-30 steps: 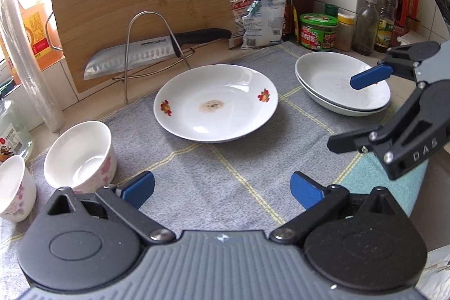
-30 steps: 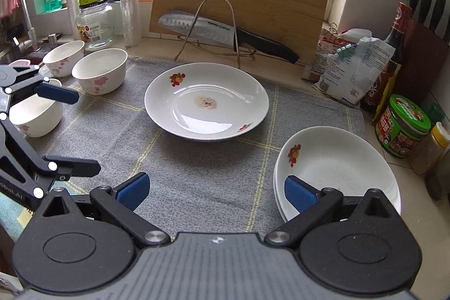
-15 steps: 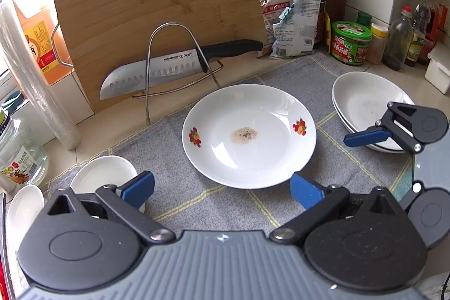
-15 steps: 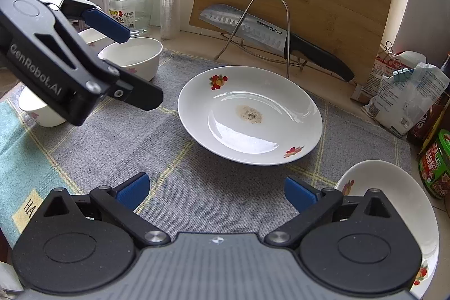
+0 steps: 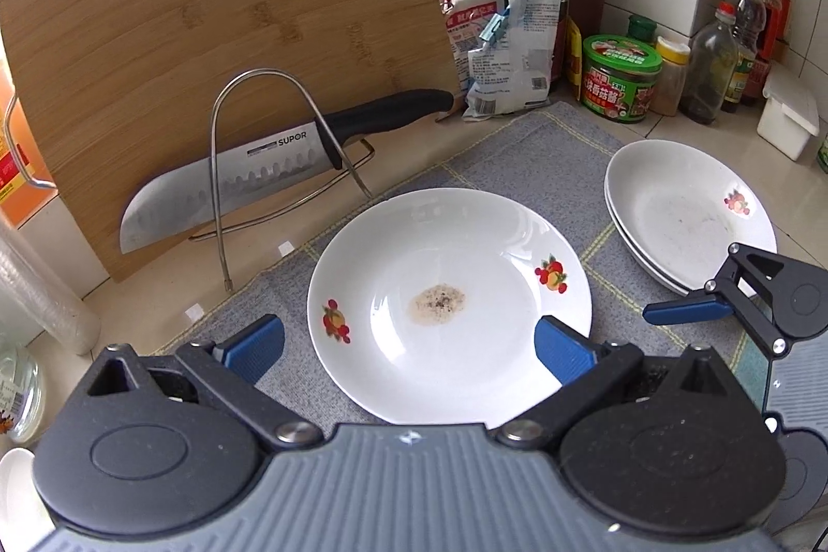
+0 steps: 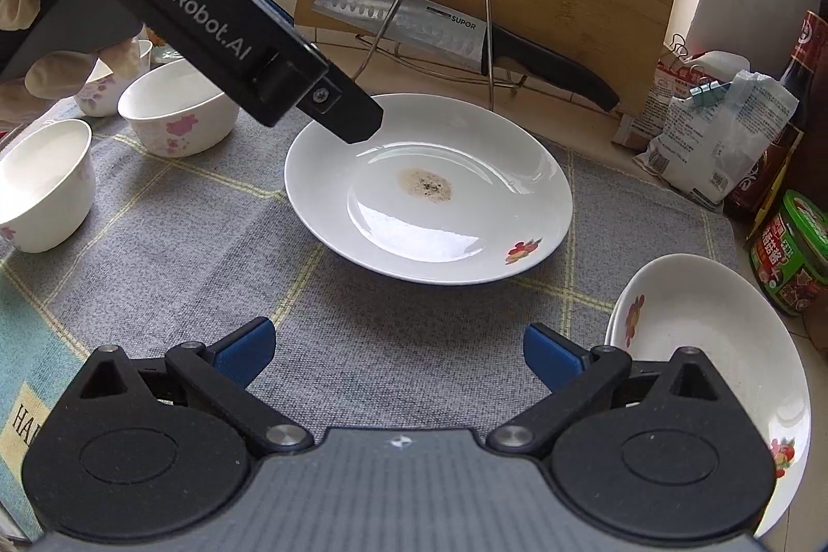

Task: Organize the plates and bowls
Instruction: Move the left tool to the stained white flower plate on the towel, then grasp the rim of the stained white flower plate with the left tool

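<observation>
fingers (image 5: 253, 347) of the left gripper (image 5: 409, 345), spread and empty, have advanced over the soiled plate (image 5: 449, 303) at the mat (image 6: 362, 334) centre, suggesting pickup; right gripper (image 6: 398, 353) spread, empty.

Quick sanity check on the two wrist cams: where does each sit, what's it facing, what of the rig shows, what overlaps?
Left wrist: sits on the left gripper, above the stained plate, facing the cutting board; own open blue fingers show, plus the right gripper at right.
Right wrist: sits on the right gripper, low over the grey mat, facing the same board; own open fingers show, with the left gripper's body crossing top left.
Shared: stained plate, knife, stacked plates.
</observation>
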`<action>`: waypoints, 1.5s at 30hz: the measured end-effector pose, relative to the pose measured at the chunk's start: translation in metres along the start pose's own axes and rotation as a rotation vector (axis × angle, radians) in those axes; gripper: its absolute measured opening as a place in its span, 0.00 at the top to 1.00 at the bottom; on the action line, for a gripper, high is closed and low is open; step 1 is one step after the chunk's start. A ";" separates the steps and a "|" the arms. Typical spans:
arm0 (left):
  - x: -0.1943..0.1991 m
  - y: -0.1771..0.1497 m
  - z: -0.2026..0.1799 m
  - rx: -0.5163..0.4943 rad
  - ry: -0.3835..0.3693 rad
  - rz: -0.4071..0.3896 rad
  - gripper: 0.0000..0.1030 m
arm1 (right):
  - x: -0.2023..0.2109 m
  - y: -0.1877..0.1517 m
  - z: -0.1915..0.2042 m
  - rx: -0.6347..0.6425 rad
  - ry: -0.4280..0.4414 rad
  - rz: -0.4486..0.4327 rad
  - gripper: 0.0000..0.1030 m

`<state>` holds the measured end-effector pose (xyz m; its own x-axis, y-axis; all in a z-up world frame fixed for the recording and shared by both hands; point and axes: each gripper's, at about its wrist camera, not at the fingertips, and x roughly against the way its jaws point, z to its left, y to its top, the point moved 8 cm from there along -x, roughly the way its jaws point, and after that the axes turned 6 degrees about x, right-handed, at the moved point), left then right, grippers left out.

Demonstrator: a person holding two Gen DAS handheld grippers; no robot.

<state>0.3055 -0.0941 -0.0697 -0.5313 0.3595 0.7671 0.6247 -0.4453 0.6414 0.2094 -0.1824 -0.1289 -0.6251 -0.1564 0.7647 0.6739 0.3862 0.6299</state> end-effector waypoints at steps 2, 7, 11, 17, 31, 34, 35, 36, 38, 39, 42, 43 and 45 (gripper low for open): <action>-0.004 0.003 0.001 -0.005 -0.010 0.007 0.01 | -0.005 -0.001 0.000 -0.005 -0.007 0.012 0.00; -0.015 0.008 0.006 -0.026 -0.027 0.021 0.01 | -0.015 -0.002 -0.002 -0.028 -0.013 0.029 0.00; -0.028 0.013 0.014 -0.023 -0.038 0.038 0.01 | -0.025 -0.003 -0.003 -0.045 -0.021 0.046 0.00; -0.055 0.022 0.025 0.004 -0.058 0.066 0.01 | -0.038 -0.005 -0.004 -0.078 0.001 0.063 0.00; -0.115 0.033 0.029 0.022 -0.119 0.141 0.01 | -0.046 -0.001 -0.006 -0.079 0.016 0.016 0.00; -0.120 0.031 0.028 0.038 -0.142 0.158 0.03 | -0.047 0.000 -0.006 -0.074 0.019 0.008 0.00; -0.121 0.031 0.027 0.038 -0.147 0.162 0.03 | -0.049 0.001 -0.007 -0.072 0.020 0.005 0.00; -0.122 0.031 0.027 0.039 -0.150 0.163 0.04 | -0.050 0.001 -0.007 -0.072 0.020 0.002 0.00; -0.126 0.031 0.026 0.041 -0.156 0.167 0.07 | -0.051 0.003 -0.008 -0.072 0.019 -0.005 0.00; -0.127 0.031 0.026 0.043 -0.156 0.172 0.08 | -0.052 0.004 -0.009 -0.072 0.018 -0.007 0.00; -0.131 0.030 0.027 0.049 -0.162 0.183 0.11 | -0.054 0.006 -0.011 -0.073 0.016 -0.017 0.00; -0.131 0.030 0.028 0.051 -0.167 0.185 0.13 | -0.054 0.006 -0.011 -0.073 0.016 -0.018 0.00; -0.133 0.030 0.029 0.058 -0.174 0.193 0.16 | -0.054 0.007 -0.012 -0.073 0.015 -0.021 0.00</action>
<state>0.4113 -0.1314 -0.1519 -0.2954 0.4105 0.8627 0.7397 -0.4732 0.4784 0.2531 -0.1816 -0.1643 -0.6340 -0.1778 0.7526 0.6876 0.3158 0.6538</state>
